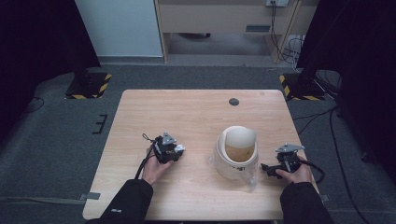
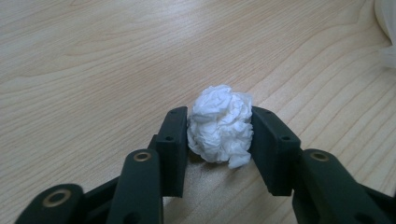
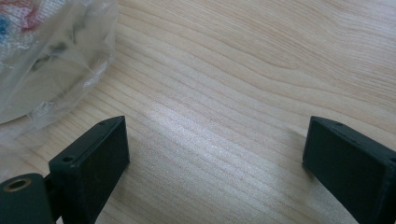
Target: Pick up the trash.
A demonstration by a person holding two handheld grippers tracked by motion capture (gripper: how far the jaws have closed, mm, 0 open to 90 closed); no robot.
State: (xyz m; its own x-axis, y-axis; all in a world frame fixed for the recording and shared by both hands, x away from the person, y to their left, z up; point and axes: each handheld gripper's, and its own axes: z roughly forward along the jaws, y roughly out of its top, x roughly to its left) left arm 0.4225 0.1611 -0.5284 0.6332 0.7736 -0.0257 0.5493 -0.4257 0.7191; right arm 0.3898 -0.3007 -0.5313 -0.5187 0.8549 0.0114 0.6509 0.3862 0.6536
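High view: a light wooden table [image 1: 187, 116] is seen on grey carpet, with dark curtains at both upper corners of the frame and a pale cabinet at the top. Right of centre, a white bin [image 1: 236, 154] lined with clear plastic is placed. At lower left, a crumpled tissue ball [image 2: 220, 123] is clamped by the left gripper [image 2: 219, 135]. At lower right, the right gripper [image 3: 215, 149] is held with jaws wide apart over bare wood.
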